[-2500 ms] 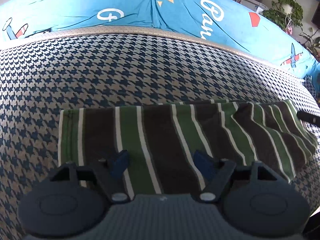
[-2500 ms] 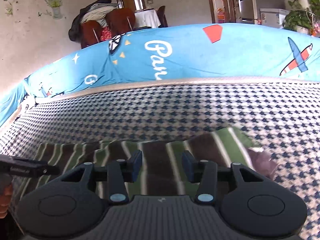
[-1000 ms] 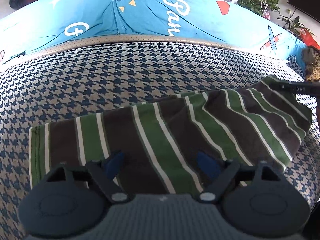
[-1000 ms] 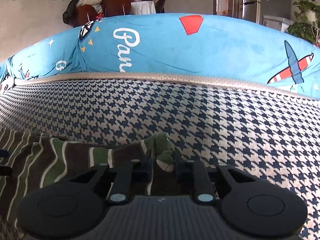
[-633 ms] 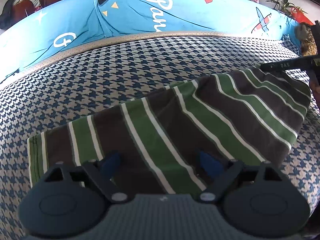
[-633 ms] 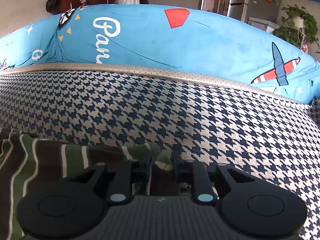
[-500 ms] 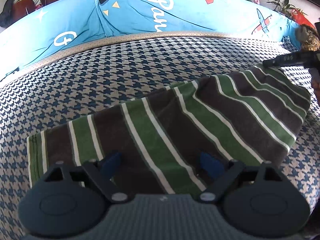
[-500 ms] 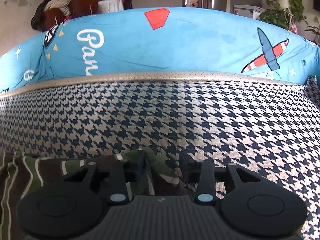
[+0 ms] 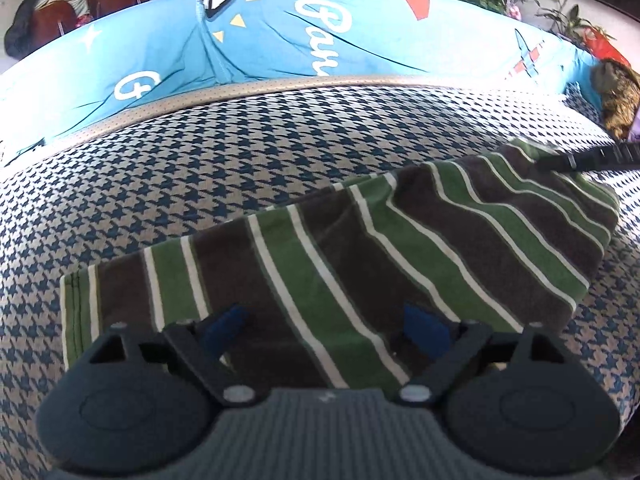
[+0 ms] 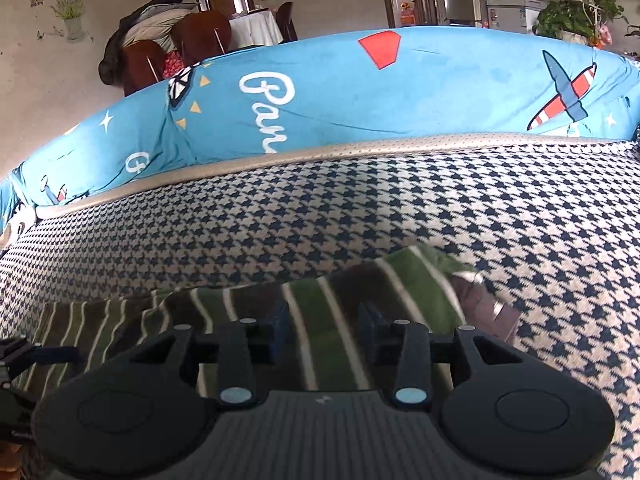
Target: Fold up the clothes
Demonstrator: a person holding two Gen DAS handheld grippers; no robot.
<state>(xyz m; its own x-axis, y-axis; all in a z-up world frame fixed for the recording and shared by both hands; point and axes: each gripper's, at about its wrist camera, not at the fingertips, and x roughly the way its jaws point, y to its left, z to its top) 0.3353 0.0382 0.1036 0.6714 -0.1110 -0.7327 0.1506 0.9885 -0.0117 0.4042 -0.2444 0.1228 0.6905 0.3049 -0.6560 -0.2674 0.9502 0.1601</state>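
A green, brown and white striped garment (image 9: 360, 264) lies folded in a long band on the houndstooth cover (image 9: 200, 176). My left gripper (image 9: 324, 326) stands open low over the garment's near edge, its blue pads on either side of a wide stretch of cloth. In the right wrist view the garment (image 10: 320, 300) lies flat below my right gripper (image 10: 324, 330), which is open with cloth under the gap. The garment's right end (image 10: 468, 292) is slightly rumpled. One finger of the right gripper (image 9: 592, 160) shows over the garment's far right corner.
A bright blue printed cushion (image 9: 320, 40) with beige piping (image 9: 280, 86) runs along the back of the houndstooth surface. A brown furry thing (image 9: 618, 96) sits at the far right. Chairs with coats (image 10: 160, 36), a fridge and potted plants (image 10: 576, 4) stand behind.
The right gripper, shut on the garment's end a second ago, has opened, let the cloth go and drawn back. The garment's right end now lies down. The left gripper stays open.
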